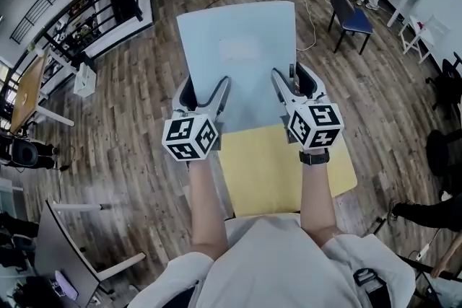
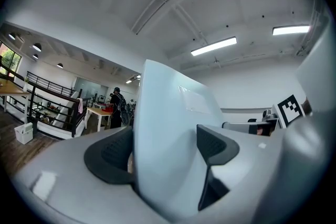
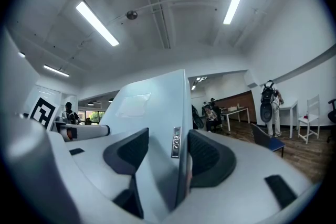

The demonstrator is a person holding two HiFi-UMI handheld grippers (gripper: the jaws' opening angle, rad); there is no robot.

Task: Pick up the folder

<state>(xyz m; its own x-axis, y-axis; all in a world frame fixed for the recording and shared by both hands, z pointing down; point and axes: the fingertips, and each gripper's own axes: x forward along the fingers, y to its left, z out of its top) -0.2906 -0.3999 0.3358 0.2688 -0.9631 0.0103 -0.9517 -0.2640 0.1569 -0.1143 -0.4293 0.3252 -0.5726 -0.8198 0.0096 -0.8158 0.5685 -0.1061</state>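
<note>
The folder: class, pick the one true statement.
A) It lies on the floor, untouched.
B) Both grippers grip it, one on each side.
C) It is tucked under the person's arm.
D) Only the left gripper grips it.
B: both gripper views show the folder between closed jaws, and the head view shows the left gripper and right gripper at its two side edges.

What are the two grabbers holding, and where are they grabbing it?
Both hold the pale blue folder. The left gripper clamps its left edge and the right gripper its right edge, both at the end nearest the person.
</note>
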